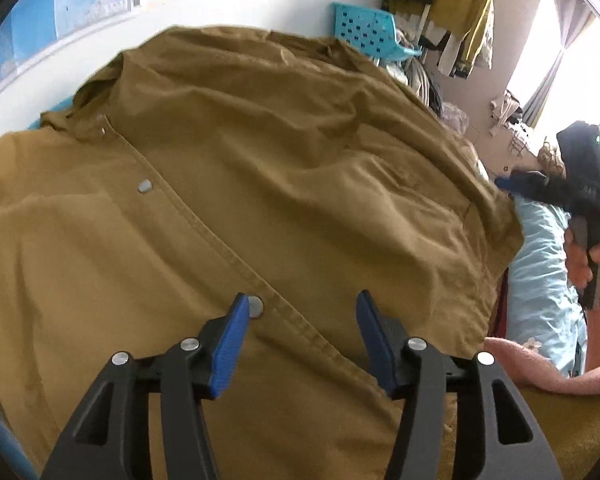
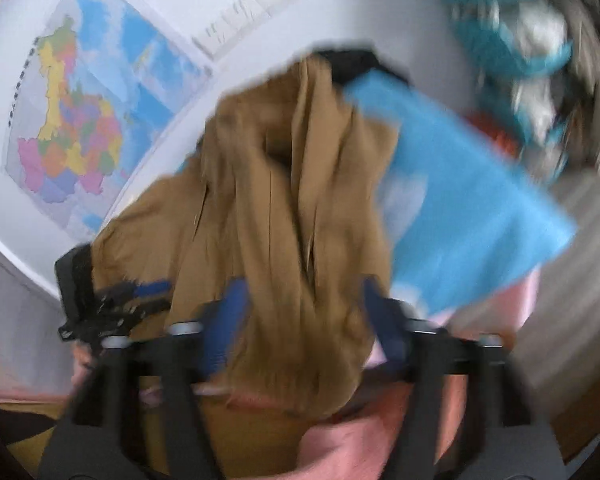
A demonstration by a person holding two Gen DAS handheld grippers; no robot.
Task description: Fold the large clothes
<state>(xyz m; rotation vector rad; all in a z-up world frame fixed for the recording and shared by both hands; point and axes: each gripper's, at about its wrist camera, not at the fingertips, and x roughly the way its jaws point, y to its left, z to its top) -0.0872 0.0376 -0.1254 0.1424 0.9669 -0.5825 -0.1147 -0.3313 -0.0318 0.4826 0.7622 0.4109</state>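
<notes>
Blue bedding [image 1: 540, 264] is largely covered by the mustard jacket [image 1: 240, 168], spread front-up; its snap placket is seen running diagonally away from the left gripper [image 1: 300, 312], poised open and empty directly above; the right gripper [image 2: 304, 300], open, is draped with a bunched fold.

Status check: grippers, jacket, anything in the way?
Left gripper open over the jacket, holding nothing. Right gripper jaws apart, bunched jacket fabric between them; blur hides any grip. Pink cloth beside the hem; nothing blocking.
</notes>
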